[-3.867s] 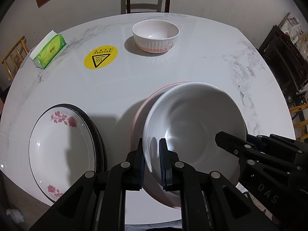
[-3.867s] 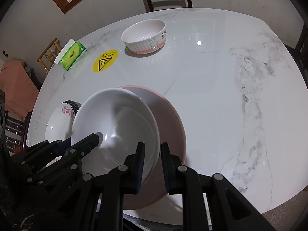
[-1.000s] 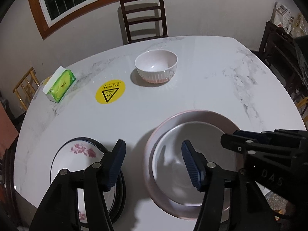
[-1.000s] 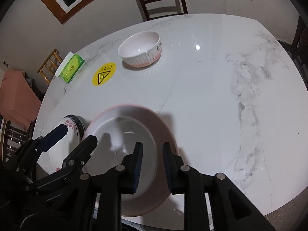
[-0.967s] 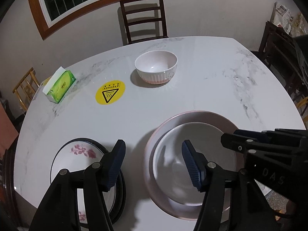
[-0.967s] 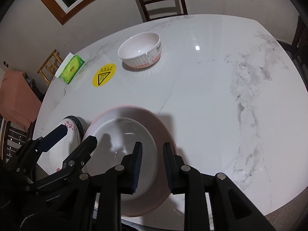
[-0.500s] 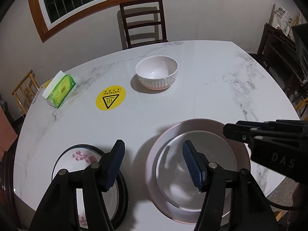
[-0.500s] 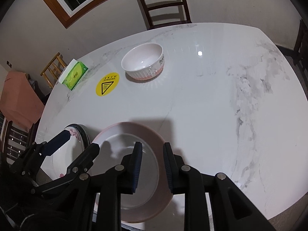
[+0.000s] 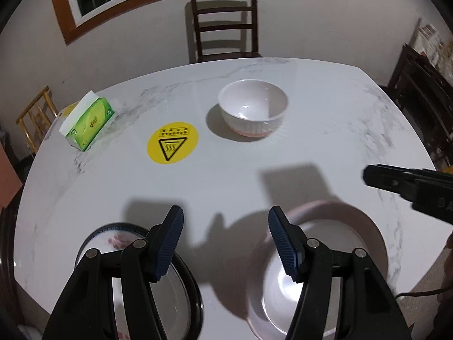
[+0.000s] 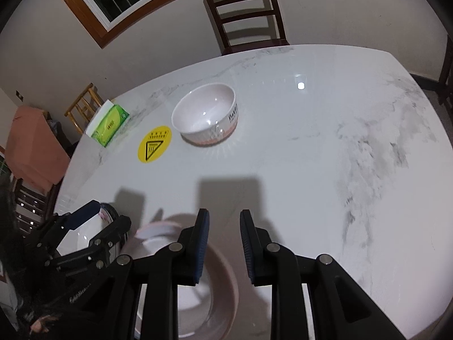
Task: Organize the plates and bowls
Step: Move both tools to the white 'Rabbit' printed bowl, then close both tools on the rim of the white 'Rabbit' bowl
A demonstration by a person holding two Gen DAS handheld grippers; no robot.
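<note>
Plates and bowls sit on a glossy marble table (image 9: pixel 325 119): a white bowl (image 9: pixel 320 272) nested in a pink plate (image 9: pixel 371 226) at five o'clock, a flowered plate (image 9: pixel 175 291) at seven, a ribbed bowl (image 9: pixel 252 111) toward twelve. Left gripper (image 9: pixel 226 236) gapes wide, empty. Right gripper (image 10: pixel 224 240) stands slightly parted, its ridged blue pads (image 10: pixel 203 243) touching nothing.
</note>
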